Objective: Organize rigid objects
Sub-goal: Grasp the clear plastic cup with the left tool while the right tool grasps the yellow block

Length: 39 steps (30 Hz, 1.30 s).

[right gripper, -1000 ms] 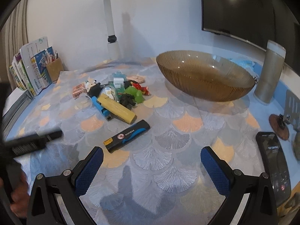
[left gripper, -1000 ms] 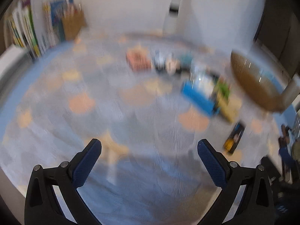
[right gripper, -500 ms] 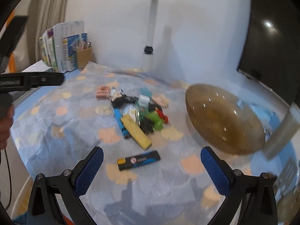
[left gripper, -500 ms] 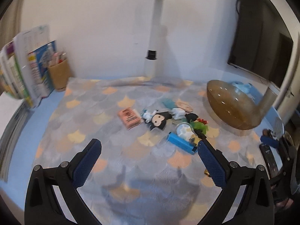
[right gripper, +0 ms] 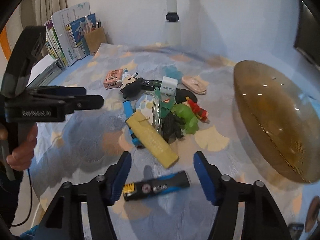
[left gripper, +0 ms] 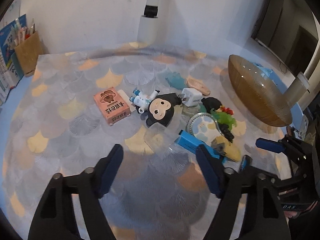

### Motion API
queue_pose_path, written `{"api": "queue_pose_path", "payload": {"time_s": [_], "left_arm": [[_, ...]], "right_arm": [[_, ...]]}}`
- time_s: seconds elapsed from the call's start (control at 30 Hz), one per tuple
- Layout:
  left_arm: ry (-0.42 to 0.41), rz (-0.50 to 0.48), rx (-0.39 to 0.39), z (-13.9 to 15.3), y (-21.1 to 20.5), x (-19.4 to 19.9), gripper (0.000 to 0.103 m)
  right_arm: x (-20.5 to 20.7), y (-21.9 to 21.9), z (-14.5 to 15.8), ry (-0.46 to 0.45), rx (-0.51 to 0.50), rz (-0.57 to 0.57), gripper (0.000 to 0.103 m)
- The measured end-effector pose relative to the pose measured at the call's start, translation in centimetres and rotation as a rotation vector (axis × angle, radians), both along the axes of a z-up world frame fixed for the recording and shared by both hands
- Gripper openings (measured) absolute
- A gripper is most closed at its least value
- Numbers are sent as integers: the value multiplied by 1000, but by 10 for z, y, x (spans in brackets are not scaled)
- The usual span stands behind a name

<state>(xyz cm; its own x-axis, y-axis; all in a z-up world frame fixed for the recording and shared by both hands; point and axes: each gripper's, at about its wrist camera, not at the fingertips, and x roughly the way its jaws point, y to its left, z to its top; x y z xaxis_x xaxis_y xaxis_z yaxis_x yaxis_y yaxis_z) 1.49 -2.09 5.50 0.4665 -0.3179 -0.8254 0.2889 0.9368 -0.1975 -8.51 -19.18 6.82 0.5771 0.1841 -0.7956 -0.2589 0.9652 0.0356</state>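
The black-and-blue bar lies flat on the worktop apart from the pile, between the pads of the right tool, whose jaws are closing but do not touch it yet. It looks stiff, light and smooth-skinned, so it may skid on the cloth; a pinch across its narrow width near the middle should hold it best. The left tool is also closing, over bare cloth with nothing between its pads, its right pad near the blue bar. Just beyond lies the yellow bar, close enough to be nudged. The pile behind holds a monkey figure, a pink box, a white charger and a green toy, possibly soft, the view is blurred. The amber bowl stands to the right, clear of the pile, a likely place for things.
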Motion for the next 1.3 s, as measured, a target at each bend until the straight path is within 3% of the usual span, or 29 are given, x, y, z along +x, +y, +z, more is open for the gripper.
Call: {"api": "queue_pose_path", "payload": {"time_s": [0.17, 0.37, 0.53, 0.57, 0.6, 0.67, 0.77, 0.97, 1.07, 1.17, 1.3], "left_arm": [[38, -42, -4, -14, -4, 12, 60], [70, -50, -44, -25, -3, 25, 59], [81, -61, -104, -33, -2, 32, 47], [79, -60, -112, -34, -2, 32, 47], [71, -57, -108, -34, -2, 31, 47], [47, -55, -89, -30, -2, 26, 47], [12, -69, -94, -21, -1, 12, 47], [-37, -99, -85, 4, 2, -23, 47], [-39, -124, -65, 4, -3, -49, 47], [-7, -114, -17, -12, -12, -70, 47], [6, -115, 1, -23, -22, -76, 47]], "right_arm": [[19, 2, -12, 60, -5, 62, 55], [33, 6, -19, 78, 8, 131, 54], [42, 4, -24, 82, 33, 155, 54], [41, 4, -24, 84, 45, 155, 47], [41, 3, -24, 85, 63, 158, 30], [38, 1, -23, 85, 65, 136, 25], [32, -3, -19, 76, 93, 98, 24], [2, -23, 26, -22, 198, -2, 24], [-26, -27, 40, -48, 148, -33, 24], [-60, -33, 27, -21, 63, -85, 24], [-71, -48, -8, 91, 48, -179, 24]]}}
